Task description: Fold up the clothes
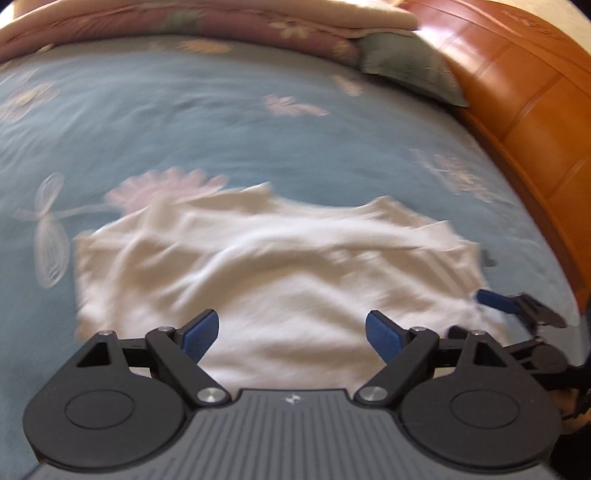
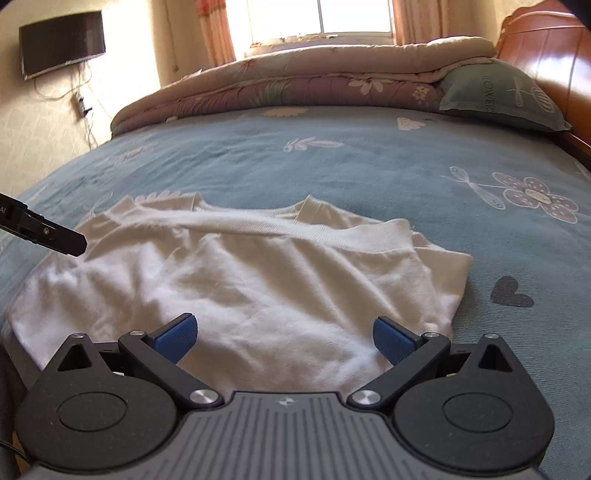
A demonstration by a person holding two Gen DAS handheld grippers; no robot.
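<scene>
While both hover low over the white shirt, the left hand-held gripper and right hand-held gripper gape empty.

A blue bedspread printed with pale flowers and dragonflies is covering the bed. A folded floral quilt in dusty pink and cream is lying along its far edge, and a grey-green pillow is resting against an orange-brown wooden headboard on the right. Sunlight is coming through a window flanked by peach curtains. A dark flat screen is hanging on the left wall, cables trailing below it.
</scene>
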